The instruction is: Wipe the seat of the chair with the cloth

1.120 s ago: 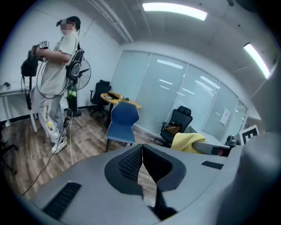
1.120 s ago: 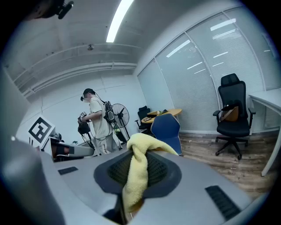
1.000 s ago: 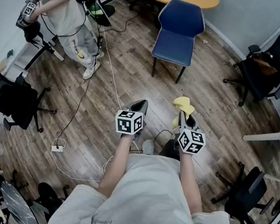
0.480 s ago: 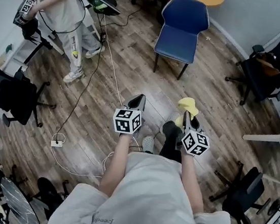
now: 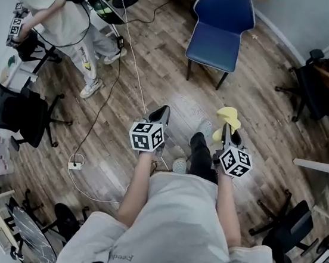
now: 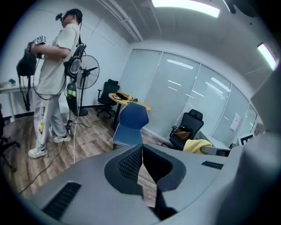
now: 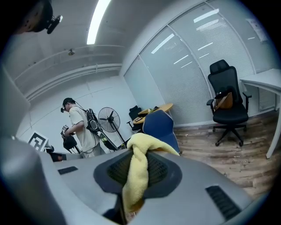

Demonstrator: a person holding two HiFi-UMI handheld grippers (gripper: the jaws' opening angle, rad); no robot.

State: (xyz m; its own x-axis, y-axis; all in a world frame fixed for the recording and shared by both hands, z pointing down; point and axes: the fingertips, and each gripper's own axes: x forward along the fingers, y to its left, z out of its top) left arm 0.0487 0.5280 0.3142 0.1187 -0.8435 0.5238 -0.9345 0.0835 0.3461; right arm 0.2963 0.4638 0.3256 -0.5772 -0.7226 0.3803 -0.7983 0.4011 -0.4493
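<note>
I'm standing on the wood-plank floor (image 5: 161,67) of an office room, looking steeply down over both arms. Off at the far left another person (image 5: 60,12) in a pale shirt is bending over some gear, and a standing fan (image 6: 85,72) is showing just behind them in my left gripper view. The blue chair (image 5: 220,27) is sitting at the far side, a little right of centre, well apart from both claws, its seat (image 5: 213,46) facing me and lying bare. A round wooden bench (image 6: 131,102) is peeking out just behind its backrest. A black office chair (image 5: 325,77) with something brown on its seat is parked at the far right, and another black chair (image 5: 13,117) is standing at the left edge. A white cable (image 5: 130,69) is trailing across the planks from the far left towards me, and a power strip (image 5: 75,165) is lying on the floor at the near left.

My left claw (image 5: 161,112) is pointing ahead at the chair with its jaws pressed together at the tips and nothing between them. My right claw (image 5: 229,130) is level with it, just to the right, and it's pinching the yellow cloth (image 5: 227,117). The cloth is bunching up above the jaw tips and hanging down between the pads, up in the air, nowhere near the seat.
</note>
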